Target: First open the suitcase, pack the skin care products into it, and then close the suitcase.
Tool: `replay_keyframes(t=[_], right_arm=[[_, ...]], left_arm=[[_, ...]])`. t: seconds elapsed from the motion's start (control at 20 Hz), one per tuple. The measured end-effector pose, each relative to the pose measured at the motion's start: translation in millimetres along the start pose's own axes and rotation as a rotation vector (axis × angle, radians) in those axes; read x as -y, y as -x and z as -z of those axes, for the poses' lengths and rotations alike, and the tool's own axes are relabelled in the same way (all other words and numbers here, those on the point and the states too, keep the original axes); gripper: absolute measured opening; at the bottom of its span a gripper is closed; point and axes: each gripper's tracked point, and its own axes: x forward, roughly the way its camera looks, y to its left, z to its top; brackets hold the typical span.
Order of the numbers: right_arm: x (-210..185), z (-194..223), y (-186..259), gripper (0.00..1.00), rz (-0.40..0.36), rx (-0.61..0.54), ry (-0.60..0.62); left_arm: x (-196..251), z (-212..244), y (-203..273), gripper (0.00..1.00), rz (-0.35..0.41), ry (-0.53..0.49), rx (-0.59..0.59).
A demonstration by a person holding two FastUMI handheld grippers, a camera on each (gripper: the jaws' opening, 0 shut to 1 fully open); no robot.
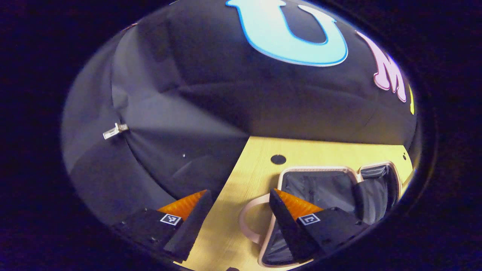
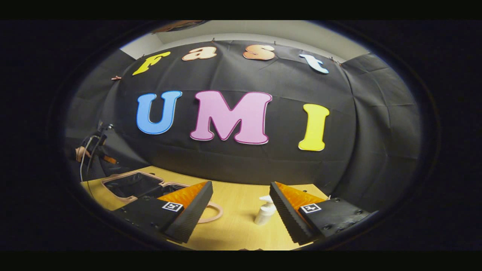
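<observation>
The suitcase (image 1: 331,188) is lying open on the wooden table (image 1: 244,177), its dark lined interior facing up inside a pale pink rim. In the left gripper view its near edge is running under the left gripper (image 1: 237,222), whose right finger is covering part of the lining, and the far half is being cut off at the view's edge. The pink handle (image 1: 250,222) is looping out onto the table beside that finger. The left gripper is hanging wide apart, gripping nothing.

In the right gripper view the right gripper (image 2: 241,214) is also standing wide and empty. A white pump bottle (image 2: 264,211) is standing upright on the table between its fingers, farther off and apart from them. The suitcase is showing partly behind the left finger. At the far left something dark with cables, probably the other gripper and a hand, is too small to make out.
</observation>
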Motion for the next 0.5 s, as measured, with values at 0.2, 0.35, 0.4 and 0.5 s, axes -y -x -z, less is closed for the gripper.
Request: replay_keyframes(t=[0.2,0.35,0.4,0.5], right_arm=[[33,5,3,0.97,0.033,-0.017,-0.010],[65,8,11,0.97,0.065,-0.031,-0.022],[73,7,13,0.97,0.073,-0.030,-0.027],[90,6,18,0.97,0.093,-0.028,-0.028]], left_arm=[[81,-57,81,0.97,0.064,0.000,0.253],[159,-55,122,0.97,0.129,-0.031,0.342],[192,-50,136,0.96,0.165,-0.031,0.347],[261,-33,159,0.97,0.250,-0.021,0.351]])
